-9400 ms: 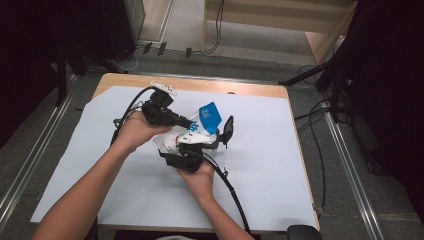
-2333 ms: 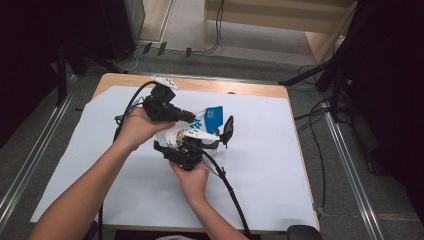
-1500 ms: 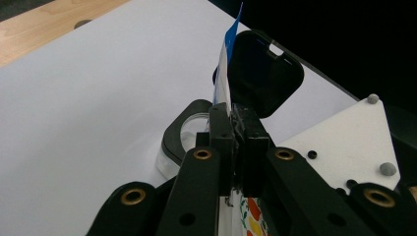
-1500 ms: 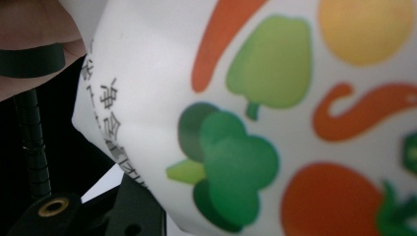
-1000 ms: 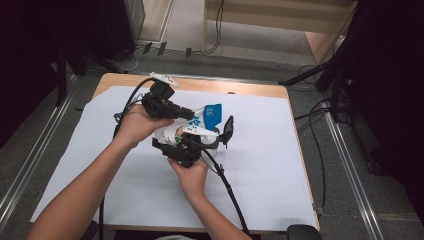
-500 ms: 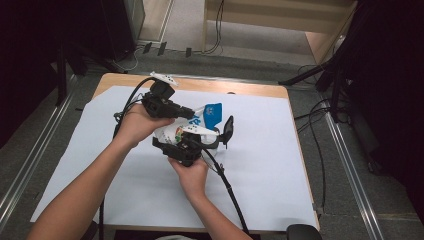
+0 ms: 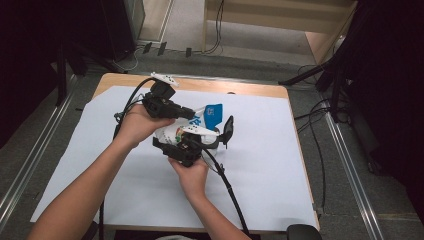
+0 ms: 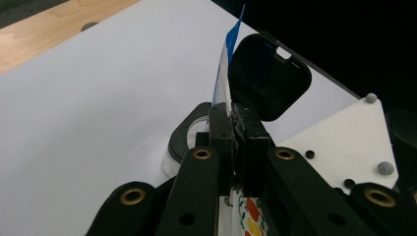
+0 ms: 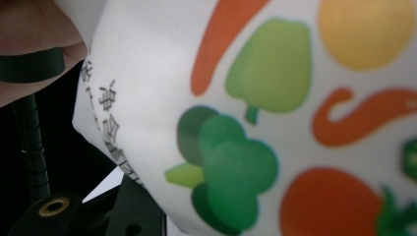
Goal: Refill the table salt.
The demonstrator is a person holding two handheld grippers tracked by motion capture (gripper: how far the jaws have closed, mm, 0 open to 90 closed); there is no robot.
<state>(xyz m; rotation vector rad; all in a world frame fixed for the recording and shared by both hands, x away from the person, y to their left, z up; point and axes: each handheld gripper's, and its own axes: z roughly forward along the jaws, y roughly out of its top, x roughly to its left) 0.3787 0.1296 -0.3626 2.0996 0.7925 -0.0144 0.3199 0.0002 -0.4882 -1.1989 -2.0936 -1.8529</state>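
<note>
Right tongs (image 7: pixel 202 142) clamp white tub with vegetable print (image 9: pixel 275 123), black flip lid (image 8: pixel 268 76) open. Left tongs (image 8: pixel 235 120) pinch blue-white foil seal (image 8: pixel 223 73) just above tub mouth. Seal looks partly peeled; full removal left.

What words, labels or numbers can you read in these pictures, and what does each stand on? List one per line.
White container with vegetable pictures: a column of black characters down its edge, too blurred to read.
Blue sheet held in the left gripper: no print legible.
Nothing else bears readable text.
</note>
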